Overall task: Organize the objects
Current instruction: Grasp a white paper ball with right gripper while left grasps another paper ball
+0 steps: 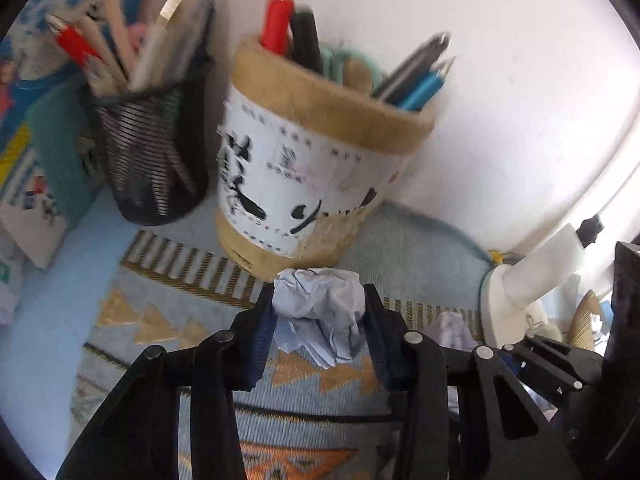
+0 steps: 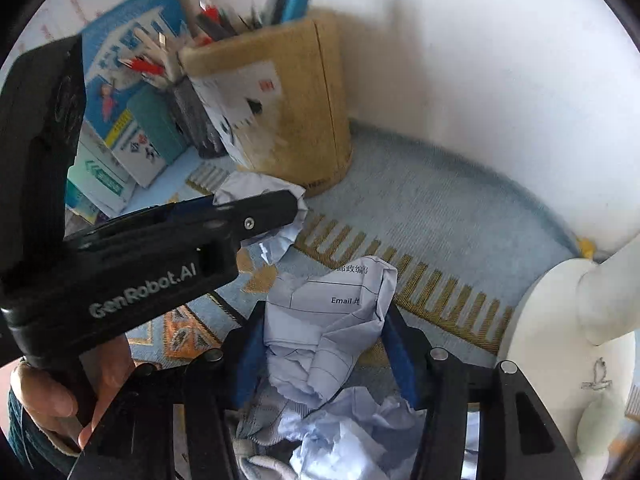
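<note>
My left gripper (image 1: pixel 319 304) is shut on a crumpled pale-blue paper ball (image 1: pixel 320 312), held just above the patterned mat in front of a bamboo pen holder (image 1: pixel 320 168). The same gripper and ball (image 2: pixel 260 188) show from the side in the right wrist view. My right gripper (image 2: pixel 326 332) is shut on a second crumpled paper (image 2: pixel 328 320) printed with "Email". More crumpled paper (image 2: pixel 352 436) lies below it.
A black mesh pen cup (image 1: pixel 156 156) stands left of the bamboo holder, both full of pens. Boxes and booklets (image 2: pixel 132 92) stack at the left. A white lamp base (image 2: pixel 560 344) stands at the right. The white wall (image 1: pixel 500 100) is close behind.
</note>
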A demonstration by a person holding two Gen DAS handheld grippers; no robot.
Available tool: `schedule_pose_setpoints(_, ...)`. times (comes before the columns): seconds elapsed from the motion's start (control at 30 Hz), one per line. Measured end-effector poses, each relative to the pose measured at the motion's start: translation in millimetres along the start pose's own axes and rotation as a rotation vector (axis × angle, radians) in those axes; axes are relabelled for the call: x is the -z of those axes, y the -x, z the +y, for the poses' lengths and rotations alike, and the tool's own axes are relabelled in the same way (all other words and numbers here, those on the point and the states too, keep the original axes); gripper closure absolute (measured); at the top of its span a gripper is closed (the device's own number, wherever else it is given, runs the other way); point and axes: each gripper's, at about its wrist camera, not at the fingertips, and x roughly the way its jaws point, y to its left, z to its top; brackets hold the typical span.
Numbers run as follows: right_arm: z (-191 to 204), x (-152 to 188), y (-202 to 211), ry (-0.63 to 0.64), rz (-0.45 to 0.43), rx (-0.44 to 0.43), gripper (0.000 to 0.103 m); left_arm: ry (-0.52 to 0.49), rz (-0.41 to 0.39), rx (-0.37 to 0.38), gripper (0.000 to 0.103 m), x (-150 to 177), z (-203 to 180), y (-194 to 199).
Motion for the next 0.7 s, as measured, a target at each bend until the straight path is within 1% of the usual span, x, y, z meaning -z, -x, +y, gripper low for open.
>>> schedule_pose_setpoints(0.07, 2.9, 1.7, 16.1, 0.014, -0.053, -0.008, 0.049, 0.018, -0.042, 0.013, 0.065, 2.6, 1.6, 20.6)
schedule_pose_setpoints(0.1, 3.0, 2.0, 22.1, 0.013, -0.069, -0.014, 0.049, 0.029, -0.073, -0.003, 0.065, 5.4, 3.9, 37.5)
schedule_pose_setpoints(0.13, 3.8, 3.1, 34.5, 0.012, -0.092, -0.027, 0.049, 0.036, -0.092, -0.015, 0.065, 7.8, 6.4, 50.1)
schedule_pose_setpoints(0.17, 4.7, 4.4, 44.3, 0.011, -0.110, -0.037, 0.049, 0.058, -0.108, -0.020, 0.065, 14.7, 12.0, 71.2)
schedule_pose_setpoints(0.2, 7.5, 8.4, 57.0, 0.011, -0.133, -0.048, 0.049, 0.072, -0.109, -0.018, 0.065, 20.1, 13.7, 82.4)
schedule_pose_setpoints(0.27, 11.7, 18.8, 92.9, 0.013, -0.195, -0.070, 0.049, 0.096, -0.106, 0.008, 0.065, 33.7, 20.5, 110.3)
schedule_pose_setpoints(0.33, 17.3, 33.1, 131.0, 0.022, -0.248, -0.078, 0.049, 0.064, -0.114, 0.017, 0.065, 54.5, 10.8, 136.9)
schedule_pose_setpoints(0.4, 21.1, 61.9, 169.6, 0.033, -0.286, -0.071, 0.049, 0.004, -0.107, 0.037, 0.065, 85.7, -13.4, 163.6)
schedule_pose_setpoints(0.43, 23.8, 78.2, 186.5, 0.041, -0.295, -0.055, 0.049, -0.011, -0.101, 0.050, 0.065, 97.7, -21.2, 172.4)
schedule_pose_setpoints(0.5, 21.8, 129.6, 218.8, 0.050, -0.305, 0.024, 0.049, -0.045, -0.076, 0.095, 0.065, 133.2, -44.8, 189.6)
schedule_pose_setpoints(0.57, 9.8, 176.4, 233.1, 0.007, -0.299, 0.053, 0.049, -0.082, -0.068, 0.113, 0.065, 161.1, -67.3, 192.0)
schedule_pose_setpoints(0.6, -2.6, 198.7, 236.9, -0.031, -0.290, 0.053, 0.049, -0.116, -0.074, 0.091, 0.065, 183.2, -82.5, 190.8)
schedule_pose_setpoints(0.63, -18.9, 222.0, 236.3, -0.101, -0.265, 0.048, 0.049, -0.137, -0.086, 0.023, 0.065, 204.4, -99.9, 185.3)
schedule_pose_setpoints(0.67, -43.0, 245.3, 232.2, -0.212, -0.217, 0.032, 0.049, -0.152, -0.086, -0.031, 0.065, 218.1, -112.0, 178.3)
schedule_pose_setpoints(0.7, -62.8, 263.3, 227.2, -0.303, -0.175, 0.026, 0.049, -0.160, -0.067, -0.024, 0.065, 232.5, -124.4, 174.1)
